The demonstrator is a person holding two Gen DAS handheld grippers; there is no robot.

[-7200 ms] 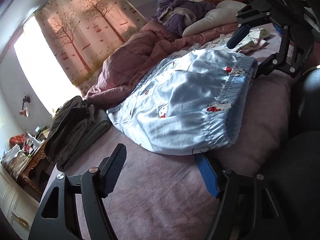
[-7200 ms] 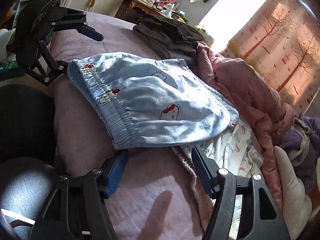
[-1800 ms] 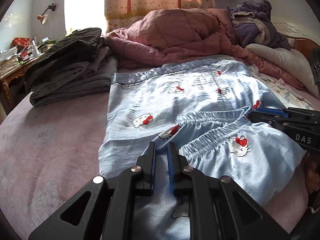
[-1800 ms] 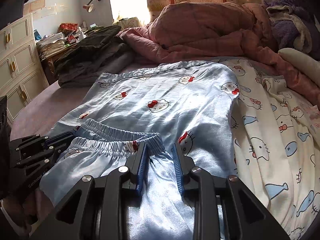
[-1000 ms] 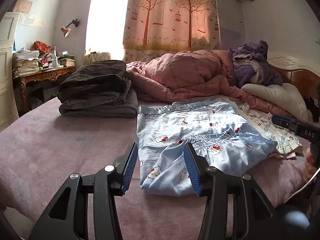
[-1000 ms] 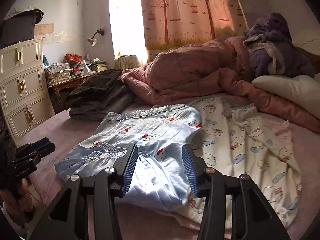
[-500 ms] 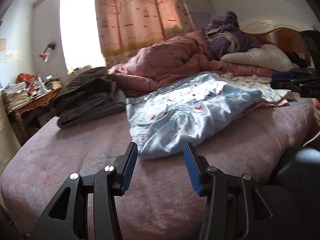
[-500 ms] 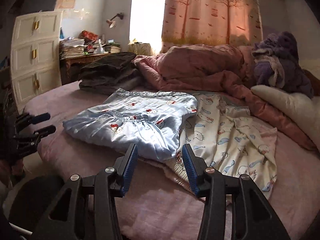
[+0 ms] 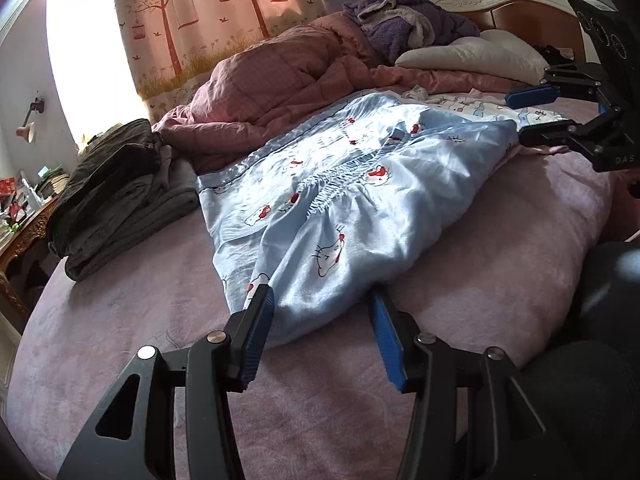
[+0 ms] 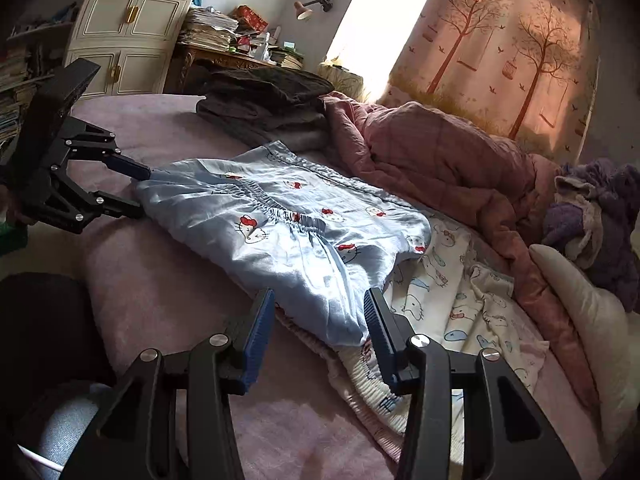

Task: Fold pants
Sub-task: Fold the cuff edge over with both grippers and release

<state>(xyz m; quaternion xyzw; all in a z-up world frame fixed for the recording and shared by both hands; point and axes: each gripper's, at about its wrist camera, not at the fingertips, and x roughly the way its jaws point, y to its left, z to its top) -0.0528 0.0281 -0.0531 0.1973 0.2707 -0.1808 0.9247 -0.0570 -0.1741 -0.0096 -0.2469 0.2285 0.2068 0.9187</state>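
Pale blue cat-print pants (image 9: 352, 196) folded on bed (image 9: 120, 340), waistband up; left gripper (image 9: 320, 320) opening, right gripper (image 10: 320, 320) released, both empty.

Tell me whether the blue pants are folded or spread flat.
Folded. The blue pants lie doubled on the bed, the gathered waistband lying across the middle of the top layer, not at an end.

Light-blue satin pants (image 9: 344, 200) with red-bowed cat prints lie folded, elastic waistband up, near the bed's (image 9: 120, 340) front edge.
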